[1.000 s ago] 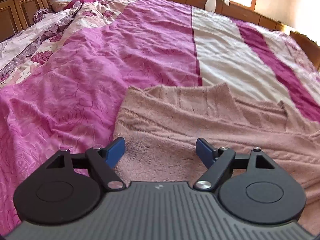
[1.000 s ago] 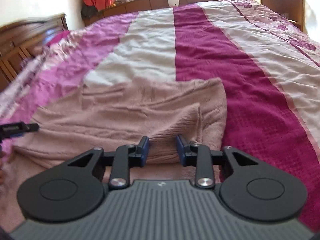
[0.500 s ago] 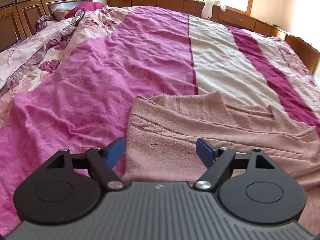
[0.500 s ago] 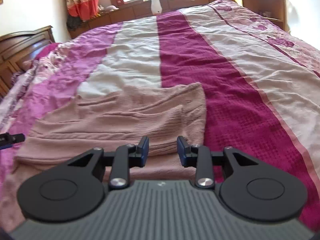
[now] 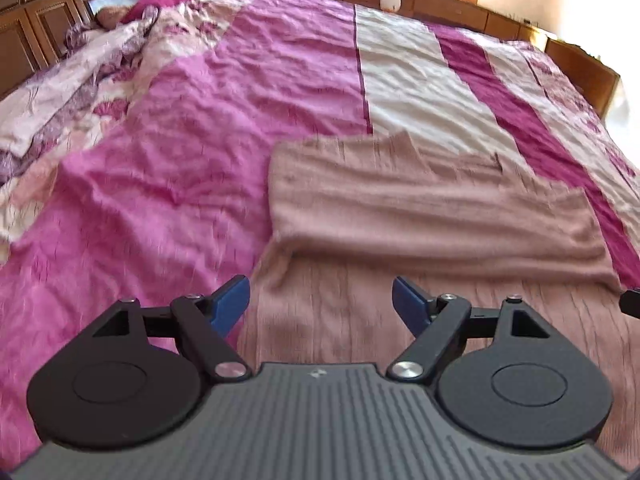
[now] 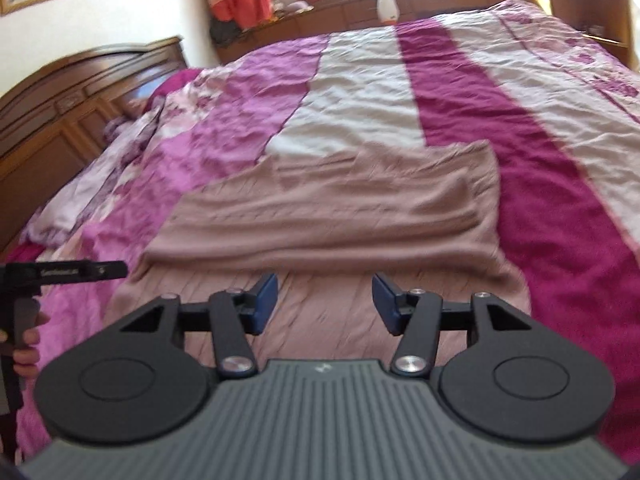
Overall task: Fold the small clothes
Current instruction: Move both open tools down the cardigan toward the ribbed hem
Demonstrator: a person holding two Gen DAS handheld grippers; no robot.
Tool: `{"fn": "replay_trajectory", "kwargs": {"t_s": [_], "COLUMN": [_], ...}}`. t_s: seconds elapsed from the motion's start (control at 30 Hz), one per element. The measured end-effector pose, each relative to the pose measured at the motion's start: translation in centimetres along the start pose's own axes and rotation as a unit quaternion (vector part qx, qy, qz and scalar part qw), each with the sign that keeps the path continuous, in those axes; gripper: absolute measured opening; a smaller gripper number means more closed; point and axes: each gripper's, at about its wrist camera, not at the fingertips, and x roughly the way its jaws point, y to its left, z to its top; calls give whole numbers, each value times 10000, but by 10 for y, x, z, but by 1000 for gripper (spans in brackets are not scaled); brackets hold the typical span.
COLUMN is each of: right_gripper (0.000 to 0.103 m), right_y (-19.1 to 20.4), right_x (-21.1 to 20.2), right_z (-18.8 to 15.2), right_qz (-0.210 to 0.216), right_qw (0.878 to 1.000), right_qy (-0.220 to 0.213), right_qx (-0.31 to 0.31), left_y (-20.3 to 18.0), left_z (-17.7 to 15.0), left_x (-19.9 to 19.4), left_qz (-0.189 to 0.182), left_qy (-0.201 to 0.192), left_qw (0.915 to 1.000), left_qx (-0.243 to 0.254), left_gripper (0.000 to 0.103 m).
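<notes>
- i count one dusty-pink knit garment, lying folded over on the bed, across its pink and cream stripes.
- my left tongs hover over its near-left edge, spread wide, holding nothing.
- my right tongs hover over its near edge, moderately apart, empty.
- one wooden headboard left; one white soft toy on the far ledge.

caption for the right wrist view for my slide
Right gripper, jaws open and empty, above a partly folded pink knit garment on a striped bedspread.
</notes>
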Motion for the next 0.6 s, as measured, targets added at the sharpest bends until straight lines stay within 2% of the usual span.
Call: {"fn": "replay_trajectory", "kwargs": {"t_s": [0.17,0.37,0.6], "right_gripper": [55,55,55], "right_y": [18,28,33], "right_x": [-13,-28,-36], "right_z": [-21,-38,-63], "right_qz": [107,71,134], "right_qw": [9993,9970,9937], "right_qy": [170,405,746], "right_qx": [-308,-657,-827], "left_y": [-4,-10,-11], "left_z": [-23,-43,-67], "left_x": [-15,-31,-39], "left_qz": [0,-168,-257], "left_qy": [130,342,619], "left_qw": [9994,9959,9918], "left_qx": [318,823,1084], "left_gripper": [84,84,84]}}
